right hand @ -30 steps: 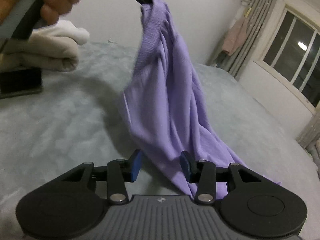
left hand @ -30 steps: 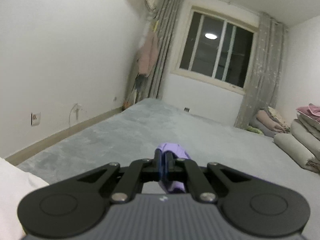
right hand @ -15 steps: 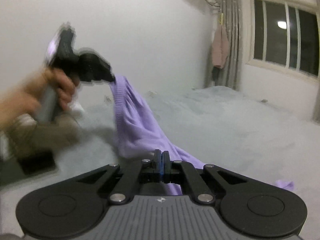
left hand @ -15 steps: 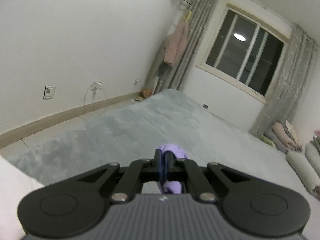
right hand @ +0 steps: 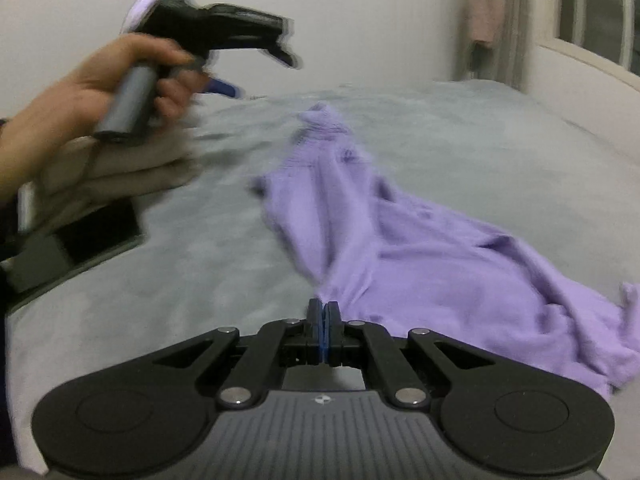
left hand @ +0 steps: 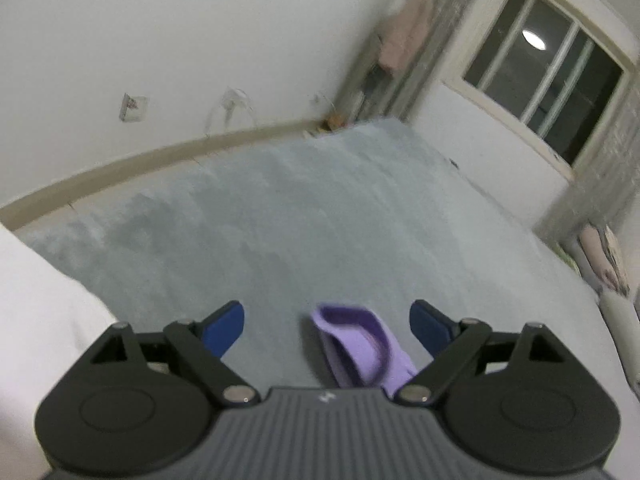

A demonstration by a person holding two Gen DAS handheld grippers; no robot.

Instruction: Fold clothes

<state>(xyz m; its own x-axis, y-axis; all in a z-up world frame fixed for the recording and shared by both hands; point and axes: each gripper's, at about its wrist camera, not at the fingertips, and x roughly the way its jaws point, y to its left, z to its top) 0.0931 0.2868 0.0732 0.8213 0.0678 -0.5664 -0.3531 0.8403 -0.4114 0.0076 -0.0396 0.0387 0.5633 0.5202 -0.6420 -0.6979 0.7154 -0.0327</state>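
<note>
The purple garment (right hand: 400,240) sprawls on the grey bed (right hand: 160,280). The right claw (right hand: 323,312) pinches its edge; the left claw (left hand: 326,320) gapes wide (empty). Dragging one-handed could bunch it.

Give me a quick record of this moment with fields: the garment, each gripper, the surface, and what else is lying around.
garment: purple sweater, crumpled, lying on the bed
left gripper: open, raised above the sweater's ribbed end, not gripping it
right gripper: shut on the sweater's near edge
left hand: holding the left gripper's handle, motion-blurred
surface: grey plush bed cover
nearby: folded cream clothes beside a dark flat object
background: window, grey curtains, pink garment hanging in the corner
</note>
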